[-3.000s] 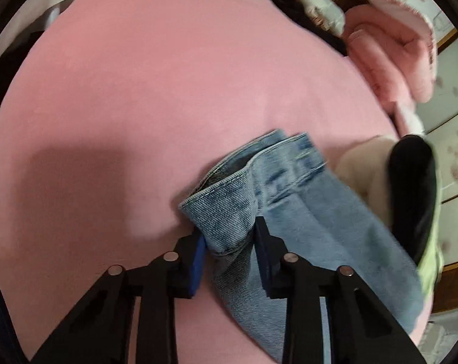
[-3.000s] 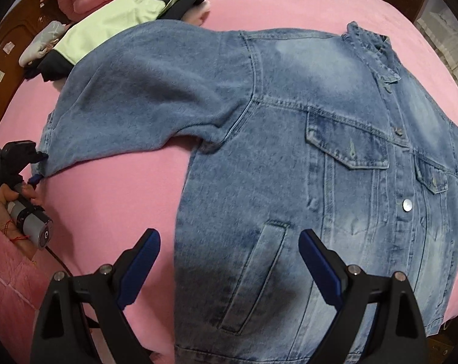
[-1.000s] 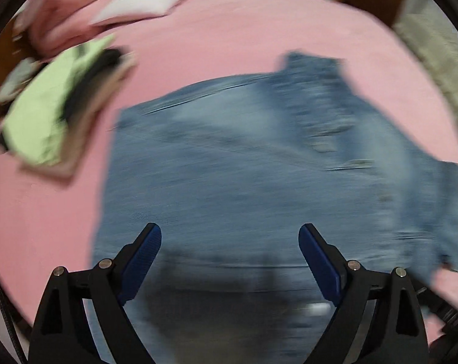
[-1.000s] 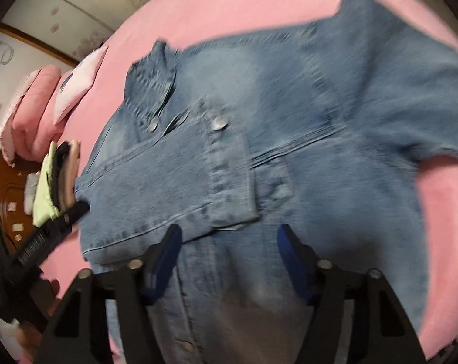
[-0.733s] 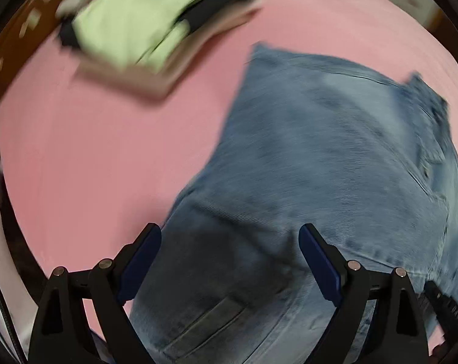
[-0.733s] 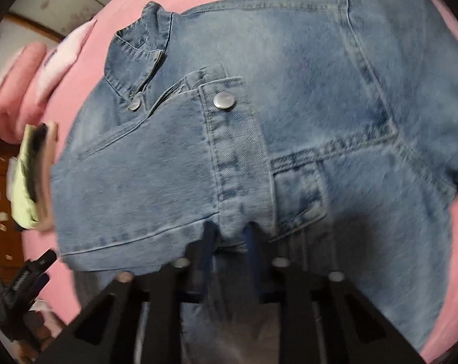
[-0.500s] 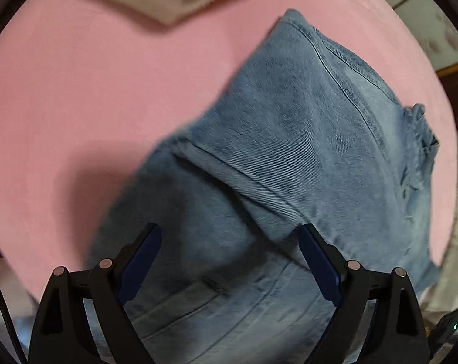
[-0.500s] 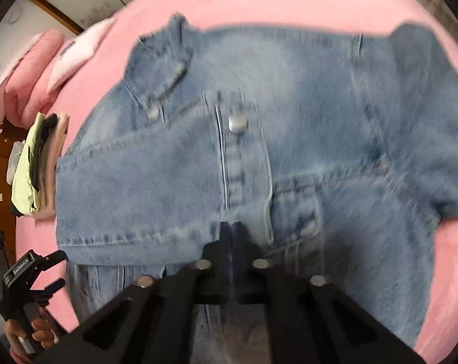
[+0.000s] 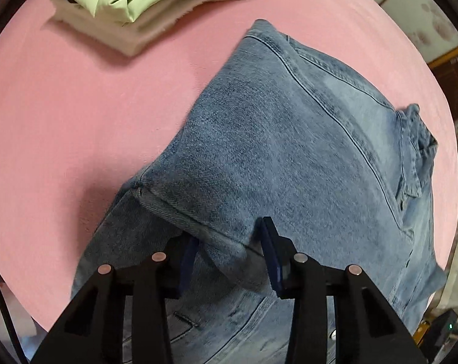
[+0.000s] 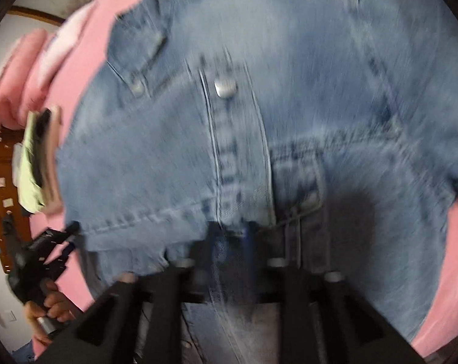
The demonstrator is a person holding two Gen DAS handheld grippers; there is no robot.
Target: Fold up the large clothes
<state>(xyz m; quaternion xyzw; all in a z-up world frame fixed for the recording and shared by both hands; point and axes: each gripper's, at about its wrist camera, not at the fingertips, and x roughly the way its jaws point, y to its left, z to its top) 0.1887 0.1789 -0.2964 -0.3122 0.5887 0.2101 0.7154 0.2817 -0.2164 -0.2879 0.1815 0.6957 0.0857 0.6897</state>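
Left wrist view looks steeply down on a blue denim jacket [image 9: 289,139] spread on a pink bedcover [image 9: 77,115]. One sleeve is folded across the body, and its cuff edge runs from about 9 o'clock down toward 6 o'clock. The left gripper [image 9: 229,248] sits at 6 o'clock with its jaws partly apart and closing; a ridge of that folded sleeve edge lies between the blue pads [image 9: 273,261]. Whether the pads already press the cloth I cannot tell. At 11 o'clock, well apart from the jacket, lies a stack of folded clothes [image 9: 128,3], light green on top of cream and pale pink.

Right wrist view is blurred by motion. The jacket fills the frame, its collar [image 10: 140,39] at 11 o'clock and a metal snap button [image 10: 225,86] near 12 o'clock on the front placket. The right gripper [image 10: 232,242] is at 6 o'clock, its jaws partly apart and opening, with the lower end of the folded cuff between them; contact is too blurred to judge. At 8 o'clock a hand [image 10: 43,306] holds the left gripper against the jacket's edge. The folded stack shows at 9 o'clock beside a pink pillow [image 10: 25,75].
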